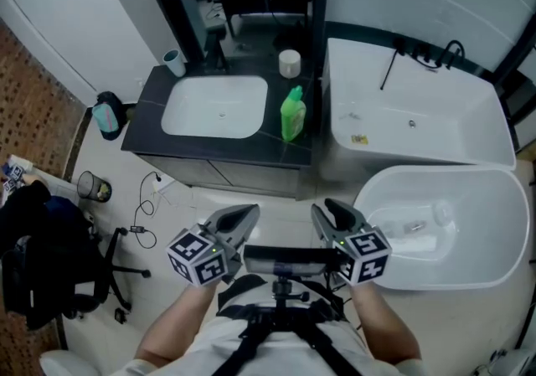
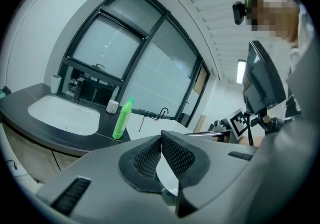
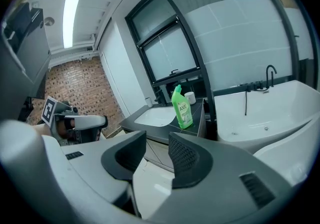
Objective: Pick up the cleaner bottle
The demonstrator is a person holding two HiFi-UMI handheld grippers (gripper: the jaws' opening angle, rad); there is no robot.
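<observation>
The green cleaner bottle [image 1: 292, 115] stands upright on the dark counter [image 1: 147, 115], just right of the white sink [image 1: 214, 106]. It also shows in the left gripper view [image 2: 121, 119] and, with a white label, in the right gripper view [image 3: 182, 108]. Both grippers hover low in front of the cabinet, well short of the bottle. My left gripper [image 1: 249, 212] [image 2: 161, 136] is shut, its pads touching with nothing between them. My right gripper [image 1: 323, 208] [image 3: 157, 139] is open and empty, pointing toward the bottle.
A white cup [image 1: 289, 63] sits behind the bottle and another cup [image 1: 173, 62] at the counter's back left. A bathtub [image 1: 410, 115] lies to the right, with a rounded white tub [image 1: 444, 224] nearer. A black chair [image 1: 50, 274], a bin [image 1: 94, 188] and a cable [image 1: 144, 215] are on the floor at left.
</observation>
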